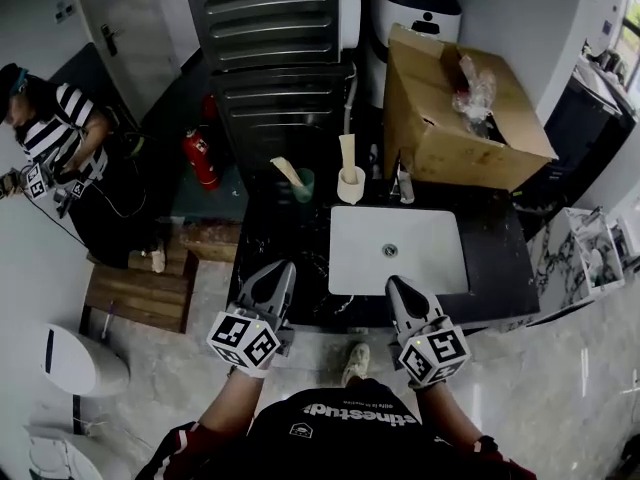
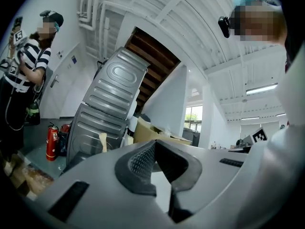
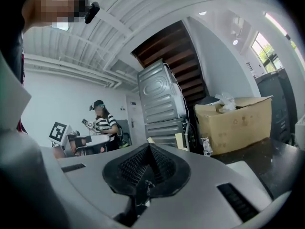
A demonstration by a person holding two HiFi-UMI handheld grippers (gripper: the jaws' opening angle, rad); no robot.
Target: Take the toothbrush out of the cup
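Observation:
On the black counter (image 1: 500, 258), behind the white sink basin (image 1: 430, 268), stand two cups. A green cup (image 1: 304, 187) holds a beige toothbrush (image 1: 287, 171) that leans left. A white cup (image 1: 351, 185) holds another beige, upright brush (image 1: 347, 151). My left gripper (image 1: 286, 265) is shut and empty, at the counter's front edge left of the basin. My right gripper (image 1: 391, 281) is also shut and empty, at the basin's front edge. Both point toward the cups from well short of them. In the left gripper view the shut jaws (image 2: 155, 144) fill the foreground, with one brush (image 2: 103, 141) far behind.
A large cardboard box (image 1: 450, 138) sits at the counter's back right, with a small bottle (image 1: 405, 184) in front of it. Behind the cups rises a grey metal appliance (image 1: 270, 48). A fire extinguisher (image 1: 202, 158), a wooden pallet (image 1: 140, 293) and a person in stripes (image 1: 55, 138) are at the left.

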